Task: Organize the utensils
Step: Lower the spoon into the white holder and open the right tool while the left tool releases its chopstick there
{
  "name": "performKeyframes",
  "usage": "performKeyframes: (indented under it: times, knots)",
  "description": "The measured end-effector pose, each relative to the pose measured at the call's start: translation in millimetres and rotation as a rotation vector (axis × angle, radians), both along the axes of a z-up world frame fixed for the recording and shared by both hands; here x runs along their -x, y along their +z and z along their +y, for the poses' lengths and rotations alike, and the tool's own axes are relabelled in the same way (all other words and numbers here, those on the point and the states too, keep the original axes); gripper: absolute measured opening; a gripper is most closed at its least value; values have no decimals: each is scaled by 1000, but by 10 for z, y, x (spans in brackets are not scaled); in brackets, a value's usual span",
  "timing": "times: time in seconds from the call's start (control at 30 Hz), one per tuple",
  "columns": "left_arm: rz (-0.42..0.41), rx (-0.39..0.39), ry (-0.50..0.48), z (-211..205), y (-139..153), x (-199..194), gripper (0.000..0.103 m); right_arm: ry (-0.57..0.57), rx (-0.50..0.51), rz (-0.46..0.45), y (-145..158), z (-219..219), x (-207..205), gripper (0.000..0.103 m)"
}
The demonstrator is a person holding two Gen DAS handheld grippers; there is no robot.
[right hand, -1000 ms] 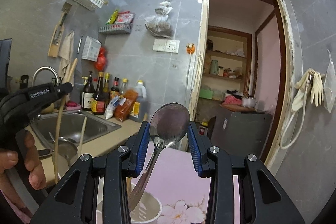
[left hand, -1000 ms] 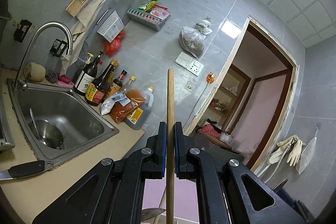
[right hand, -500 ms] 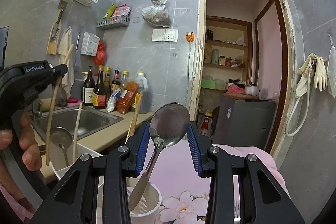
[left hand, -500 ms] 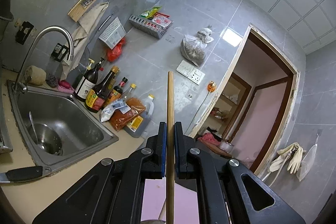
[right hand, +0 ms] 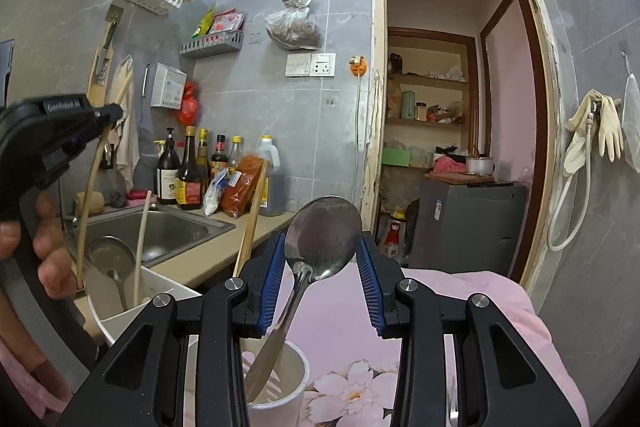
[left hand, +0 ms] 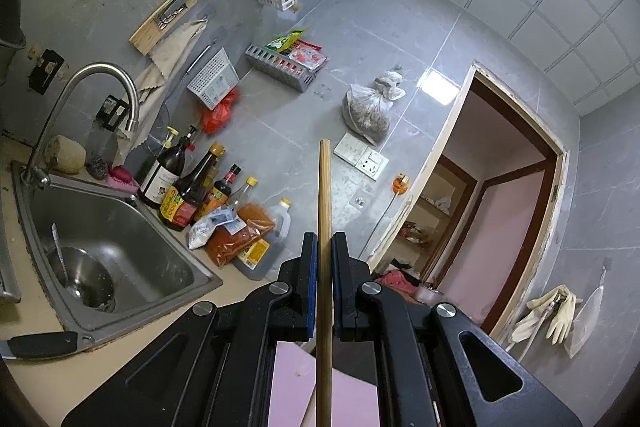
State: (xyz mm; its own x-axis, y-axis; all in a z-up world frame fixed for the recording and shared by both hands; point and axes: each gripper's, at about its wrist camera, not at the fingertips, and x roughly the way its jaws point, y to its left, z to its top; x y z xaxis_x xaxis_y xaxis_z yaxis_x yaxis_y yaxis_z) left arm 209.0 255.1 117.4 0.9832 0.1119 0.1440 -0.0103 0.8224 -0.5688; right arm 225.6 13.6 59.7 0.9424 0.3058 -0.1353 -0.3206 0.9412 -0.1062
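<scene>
Progress: a fair way in, I'd judge; several utensils already stand in holders, while two are in the grippers and not yet released.
White tub: at the far left by the counter edge, with a ladle and wooden sticks standing in it.
Left gripper: closed nearly all the way on a wooden chopstick, the pads pressing it from both sides; the stick runs straight up between them and well past the tips. From the other side, its lower end reaches down into the white tub.
Left hand: wrapped round the gripper's handle.
Sink: beyond, with another ladle lying in a steel bowl; possibly one thing left to sort.
Knife: lies on the counter before the sink, black handle showing; also left, I'd guess.
Right gripper: partly open, the blue pads clamped on the bowl of a steel spoon.
Spoon handle: hangs down into a small white cup on the floral pink cloth; a fork looks to be inside already.
Left to do: let both pieces go.
</scene>
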Motion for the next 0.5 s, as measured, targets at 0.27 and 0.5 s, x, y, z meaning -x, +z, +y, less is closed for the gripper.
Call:
performKeyframes:
  times: [0.27,0.5]
  knots:
    - [15,5,-23,-38,21,-103,5,8,-7,3,-22,-12,-1,34]
    - [32,-8,-19,-71,-19,-119,5,15,-19,15,-50,-18,-2,34]
